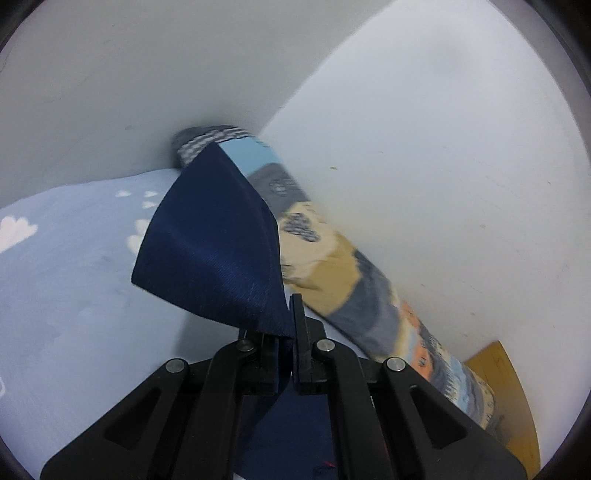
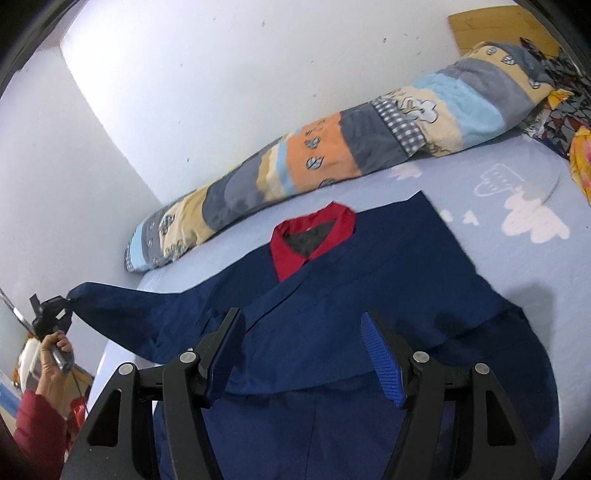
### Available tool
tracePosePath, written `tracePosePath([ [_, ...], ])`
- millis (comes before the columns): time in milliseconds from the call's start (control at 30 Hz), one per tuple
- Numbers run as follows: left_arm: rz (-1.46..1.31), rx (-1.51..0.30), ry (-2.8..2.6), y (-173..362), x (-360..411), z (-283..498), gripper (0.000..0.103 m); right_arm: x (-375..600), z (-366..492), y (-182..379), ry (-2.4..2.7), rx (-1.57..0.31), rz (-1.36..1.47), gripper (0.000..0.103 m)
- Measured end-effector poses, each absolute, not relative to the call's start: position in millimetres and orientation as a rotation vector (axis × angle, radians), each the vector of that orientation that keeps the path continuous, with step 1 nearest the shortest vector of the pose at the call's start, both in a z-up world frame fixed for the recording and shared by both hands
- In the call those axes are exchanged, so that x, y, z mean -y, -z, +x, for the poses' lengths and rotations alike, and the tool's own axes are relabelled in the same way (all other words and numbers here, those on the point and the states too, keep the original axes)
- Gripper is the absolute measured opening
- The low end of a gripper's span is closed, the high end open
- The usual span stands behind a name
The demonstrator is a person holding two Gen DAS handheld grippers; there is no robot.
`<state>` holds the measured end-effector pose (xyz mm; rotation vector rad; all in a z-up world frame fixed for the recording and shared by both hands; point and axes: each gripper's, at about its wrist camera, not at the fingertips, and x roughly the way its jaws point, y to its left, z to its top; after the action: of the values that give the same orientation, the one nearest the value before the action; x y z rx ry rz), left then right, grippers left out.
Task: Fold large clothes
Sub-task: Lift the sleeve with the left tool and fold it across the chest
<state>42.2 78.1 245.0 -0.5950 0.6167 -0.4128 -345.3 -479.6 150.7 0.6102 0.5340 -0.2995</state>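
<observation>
A navy jacket with a red collar lies spread on a light blue bed sheet. My left gripper is shut on the end of the jacket's sleeve and holds it lifted off the bed. It also shows in the right wrist view, at the far left, stretching the sleeve out sideways. My right gripper is open and empty, just above the jacket's front below the collar.
A long patchwork rolled quilt lies along the white wall at the bed's far side; it also shows in the left wrist view. Colourful fabric is piled at the right. A wooden headboard stands behind it.
</observation>
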Motion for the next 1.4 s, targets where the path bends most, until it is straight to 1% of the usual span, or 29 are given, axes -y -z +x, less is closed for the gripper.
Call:
tracePosePath([
  [200,-0.515,-0.58,0.509,-313.9,-23.7,-2.2,0.002,502.1,-366.6,-157.1,0.309,-0.472,0.689,0.068],
  [400,-0.429,-0.57,0.61,-363.9,51.7,-46.7,0.002,517.4,-393.1,-170.3,0.319,-0.405,0.712,0.068],
  [500,-0.385,-0.576,0.663,-376.9,94.5,-70.3,0.002,529.0,-408.3,-173.9,0.329,-0.377,0.732,0.068],
  [700,-0.319,-0.611,0.761,-378.0,188.8,-111.3,0.002,552.0,-436.1,-177.3,0.342,-0.327,0.786,0.068],
  [833,-0.237,-0.647,0.821,-363.8,244.9,-141.7,0.002,564.8,-456.1,-181.5,0.352,-0.289,0.812,0.068],
  [900,-0.194,-0.676,0.847,-347.6,273.0,-156.6,0.002,569.6,-463.2,-182.6,0.357,-0.274,0.822,0.068],
  [1000,-0.139,-0.741,0.877,-312.0,319.1,-175.5,0.002,575.6,-473.0,-184.4,0.365,-0.257,0.832,0.068],
  [1133,-0.061,-0.836,0.88,-245.6,366.1,-203.1,0.002,581.8,-484.1,-186.0,0.379,-0.236,0.842,0.068],
  [1267,0.076,-0.877,0.841,-180.1,411.2,-236.8,0.002,585.2,-488.7,-186.0,0.38,-0.231,0.846,0.068],
  [1333,0.126,-0.908,0.833,-154.7,428.3,-254.0,0.002,586.7,-490.8,-186.2,0.383,-0.228,0.844,0.068],
  [1400,0.184,-0.923,0.817,-135.4,442.0,-265.6,0.005,588.1,-492.8,-185.8,0.381,-0.227,0.85,0.068],
])
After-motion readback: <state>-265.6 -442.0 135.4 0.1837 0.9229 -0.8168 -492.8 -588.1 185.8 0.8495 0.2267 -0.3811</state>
